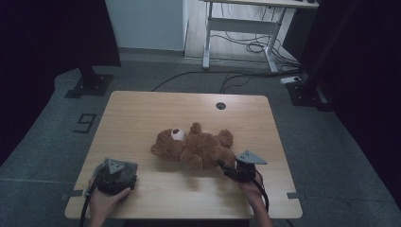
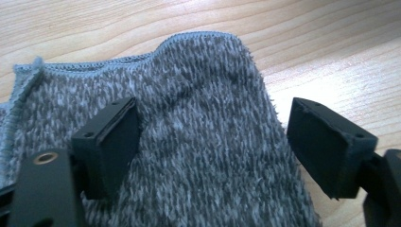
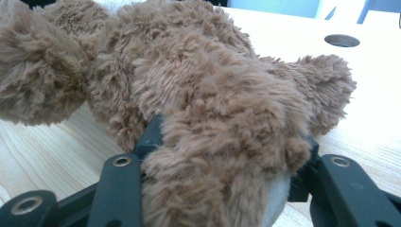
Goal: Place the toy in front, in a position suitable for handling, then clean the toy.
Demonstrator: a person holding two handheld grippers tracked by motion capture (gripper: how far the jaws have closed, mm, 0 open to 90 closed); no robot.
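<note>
- Your right gripper [image 1: 226, 166] is clamped on the teddy bear [image 1: 195, 146]. In the right gripper view the two black jaws pinch one furry brown leg [image 3: 222, 156] from both sides, with the pale sole of the foot bulging out between them at the bottom.
- The bear itself lies on its back roughly in the middle of the wooden table [image 1: 142, 109], head toward your left, white muzzle [image 1: 178, 134] facing up, arms and legs splayed out. The leg you're holding is the one nearest your edge of the table.
- Your left gripper [image 1: 113, 177] is down at the near left corner of the table, right over a grey knitted cloth [image 1: 124, 171].
- In the left gripper view the jaws are spread apart with the grey cloth [image 2: 198, 142] bunched up between them. The left pad sits against the fabric, but the right pad stands off to the side of it with a visible gap, so nothing is being pinched there.
- The cloth has a stitched hem [image 2: 118, 59] running along its far edge, and bare table wood shows beyond it.
- Cloth and bear are well apart, cloth at your left corner and bear out in the centre.
- There's a round cable hole [image 1: 221, 105] in the tabletop near the far edge, behind the bear.
</note>
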